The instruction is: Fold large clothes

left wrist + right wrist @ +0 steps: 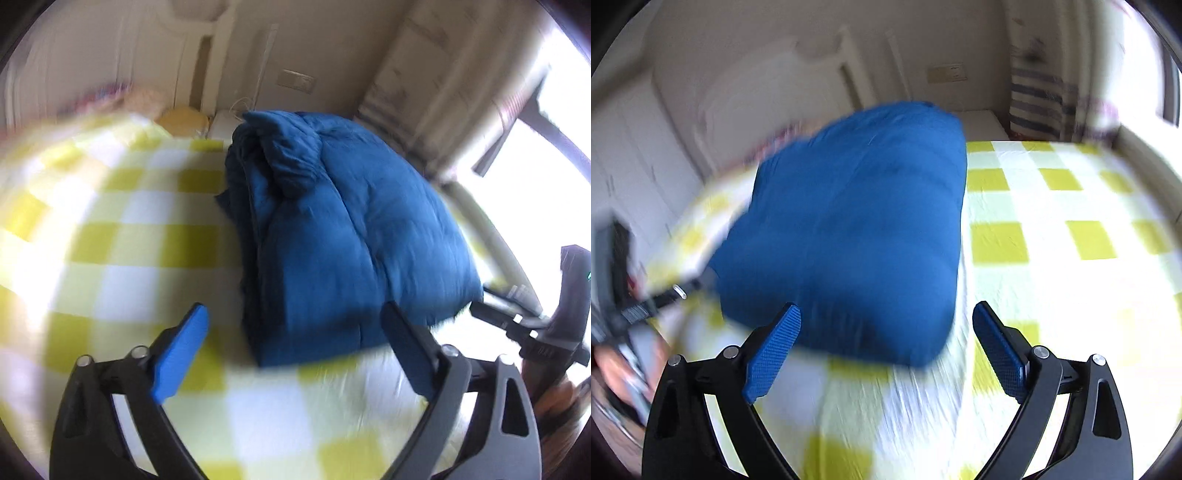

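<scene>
Mia: From the left wrist, the left claw (pixel 295 350) is spread wide with nothing in it. The blue coat (pixel 343 236) lies bundled on the bed (pixel 122 236), just ahead of the fingers

Tom: Is the folding finished?

Mia: I think so. It looks like one thick, neat pile, and both claws have let go

Tom: And from the right wrist?

Mia: The right claw (pixel 886 350) is spread wide and empty too. The coat (pixel 849 229) sits just in front of it

Tom: What next?

Mia: Maybe pat it flat or pull away gently. I see no boxes or baskets
</scene>
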Demonstrator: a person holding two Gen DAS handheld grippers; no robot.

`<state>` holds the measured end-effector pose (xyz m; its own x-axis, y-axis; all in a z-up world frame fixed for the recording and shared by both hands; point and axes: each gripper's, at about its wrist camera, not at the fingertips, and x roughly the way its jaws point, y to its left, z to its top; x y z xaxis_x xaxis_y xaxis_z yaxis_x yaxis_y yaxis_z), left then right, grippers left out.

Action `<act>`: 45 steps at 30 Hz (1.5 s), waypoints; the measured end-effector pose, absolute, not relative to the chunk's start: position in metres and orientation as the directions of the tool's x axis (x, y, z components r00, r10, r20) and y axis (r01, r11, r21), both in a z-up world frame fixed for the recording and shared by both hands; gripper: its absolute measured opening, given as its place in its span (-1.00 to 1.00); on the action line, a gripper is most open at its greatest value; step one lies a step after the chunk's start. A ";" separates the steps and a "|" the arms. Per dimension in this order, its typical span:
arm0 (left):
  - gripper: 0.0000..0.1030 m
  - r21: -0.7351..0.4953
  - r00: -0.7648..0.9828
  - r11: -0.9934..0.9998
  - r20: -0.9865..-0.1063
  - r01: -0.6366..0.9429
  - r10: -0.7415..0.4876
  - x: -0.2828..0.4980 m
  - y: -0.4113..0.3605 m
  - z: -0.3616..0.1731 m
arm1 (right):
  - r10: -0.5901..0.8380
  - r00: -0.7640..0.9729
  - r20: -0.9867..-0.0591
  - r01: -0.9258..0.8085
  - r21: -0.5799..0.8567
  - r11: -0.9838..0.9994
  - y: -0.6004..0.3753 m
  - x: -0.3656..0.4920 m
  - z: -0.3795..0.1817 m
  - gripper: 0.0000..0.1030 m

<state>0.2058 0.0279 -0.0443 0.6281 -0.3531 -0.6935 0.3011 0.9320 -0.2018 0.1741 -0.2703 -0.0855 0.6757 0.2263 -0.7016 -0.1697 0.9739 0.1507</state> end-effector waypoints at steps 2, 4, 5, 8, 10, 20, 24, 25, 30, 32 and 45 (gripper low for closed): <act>0.90 -0.103 0.739 0.950 -0.606 0.294 -0.295 0.168 0.028 -0.013 | 0.237 0.724 -0.648 -0.201 0.131 0.971 -0.270 0.146 -0.063 0.75; 0.96 -0.055 0.845 0.963 -0.467 0.265 -0.259 0.130 0.033 0.022 | 0.256 0.816 -0.518 -0.206 0.154 0.966 -0.277 0.108 -0.027 0.75; 0.96 -0.037 0.897 0.974 -0.383 0.225 -0.221 0.108 0.036 0.040 | 0.263 0.851 -0.454 -0.210 0.164 0.964 -0.280 0.092 -0.011 0.75; 0.96 -0.027 0.970 0.985 -0.173 0.170 -0.172 0.056 0.040 0.078 | 0.241 0.931 -0.275 -0.205 0.153 0.967 -0.284 0.046 0.030 0.75; 0.96 -0.018 0.976 0.984 -0.132 0.175 -0.176 0.042 0.036 0.086 | 0.192 0.961 -0.201 -0.174 0.103 0.979 -0.277 0.024 0.043 0.75; 0.96 0.044 0.918 0.990 -0.383 0.132 -0.105 0.067 -0.013 0.016 | 0.076 0.921 -0.382 -0.085 -0.007 0.996 -0.228 0.048 -0.033 0.91; 0.96 0.020 0.895 0.992 -0.434 0.125 -0.104 0.077 -0.012 -0.005 | 0.083 0.905 -0.417 -0.101 -0.020 0.995 -0.219 0.050 -0.049 0.91; 0.96 0.022 0.895 0.992 -0.435 0.121 -0.099 0.077 -0.012 -0.006 | 0.083 0.905 -0.417 -0.102 -0.024 0.994 -0.216 0.049 -0.049 0.91; 0.96 0.029 0.903 0.993 -0.419 0.117 -0.094 0.074 -0.013 -0.009 | 0.070 0.915 -0.398 -0.099 -0.054 0.994 -0.207 0.042 -0.046 0.91; 0.96 0.035 0.907 0.993 -0.413 0.111 -0.087 0.073 -0.012 -0.008 | 0.068 0.915 -0.398 -0.099 -0.057 0.993 -0.210 0.042 -0.046 0.91; 0.96 0.047 0.905 0.993 -0.416 0.111 -0.082 0.071 -0.012 -0.008 | 0.079 0.903 -0.422 -0.108 -0.047 0.993 -0.211 0.044 -0.051 0.91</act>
